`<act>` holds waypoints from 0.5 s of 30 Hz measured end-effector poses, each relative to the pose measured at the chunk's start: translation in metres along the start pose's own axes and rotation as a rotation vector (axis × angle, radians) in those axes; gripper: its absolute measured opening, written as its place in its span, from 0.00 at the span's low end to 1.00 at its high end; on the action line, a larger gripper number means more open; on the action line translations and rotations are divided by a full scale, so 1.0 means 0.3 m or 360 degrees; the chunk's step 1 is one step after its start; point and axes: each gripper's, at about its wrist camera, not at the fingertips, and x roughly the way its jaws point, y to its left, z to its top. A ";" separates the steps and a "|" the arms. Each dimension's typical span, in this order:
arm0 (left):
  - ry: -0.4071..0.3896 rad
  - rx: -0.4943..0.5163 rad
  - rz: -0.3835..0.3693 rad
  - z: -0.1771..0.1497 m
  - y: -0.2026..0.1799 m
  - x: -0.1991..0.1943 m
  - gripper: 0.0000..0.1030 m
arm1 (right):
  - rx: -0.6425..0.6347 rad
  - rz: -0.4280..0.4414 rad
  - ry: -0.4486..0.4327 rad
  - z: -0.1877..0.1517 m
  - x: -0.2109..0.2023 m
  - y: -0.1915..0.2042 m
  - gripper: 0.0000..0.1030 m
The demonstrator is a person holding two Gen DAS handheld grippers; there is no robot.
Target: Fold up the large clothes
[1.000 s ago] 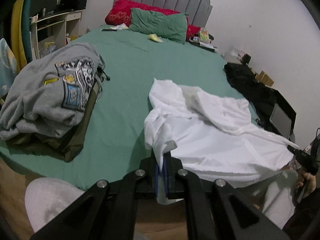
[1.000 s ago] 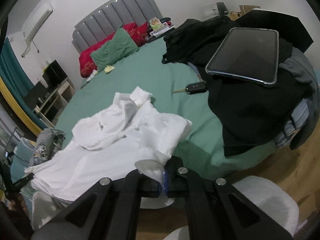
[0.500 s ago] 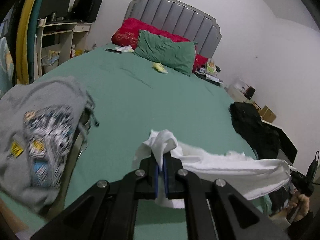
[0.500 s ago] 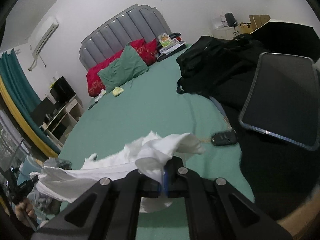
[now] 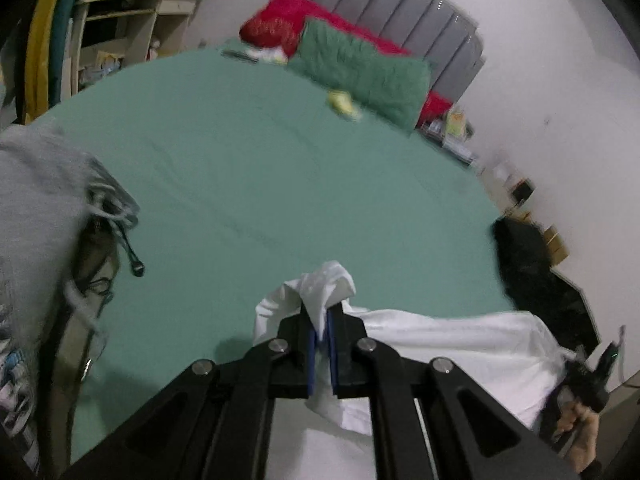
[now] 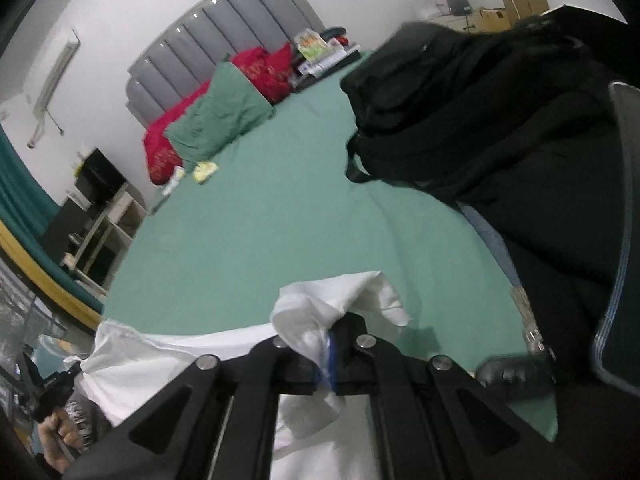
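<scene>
A white garment (image 5: 460, 344) hangs stretched between my two grippers above the near edge of the green bed (image 5: 260, 184). My left gripper (image 5: 322, 320) is shut on one bunched corner of it. My right gripper (image 6: 328, 340) is shut on the other corner of the white garment (image 6: 320, 312). The cloth spans sideways from each gripper toward the other and drops below the jaws. The right gripper shows at the far right of the left wrist view (image 5: 592, 372), and the left gripper at the far left of the right wrist view (image 6: 48, 384).
A grey printed sweatshirt pile (image 5: 36, 220) lies on the bed's left. Black clothes (image 6: 500, 120) and a tablet (image 6: 624, 240) lie on the right, with a dark key fob (image 6: 512, 372) near them. Green pillow (image 5: 360, 68) and red pillows (image 5: 280, 28) sit by the grey headboard.
Both grippers have lifted the white garment off the bed and carried it forward. It was spread on the sheet a second ago and now hangs taut between them.
</scene>
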 end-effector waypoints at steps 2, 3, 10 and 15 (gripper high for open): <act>0.0102 0.0040 0.0097 -0.005 0.000 0.099 0.49 | -0.0008 -0.0063 0.0022 -0.004 0.058 -0.011 0.41; 0.0107 0.0062 0.0137 -0.012 -0.002 0.125 0.59 | -0.0003 -0.0087 0.0016 -0.009 0.075 -0.017 0.63; 0.0013 0.0270 0.0070 -0.093 -0.098 0.029 0.70 | -0.0286 -0.0159 -0.0148 -0.029 -0.027 0.042 0.65; 0.0098 0.0737 -0.0068 -0.268 -0.287 -0.061 0.74 | -0.0841 0.0086 -0.0120 -0.196 -0.129 0.237 0.65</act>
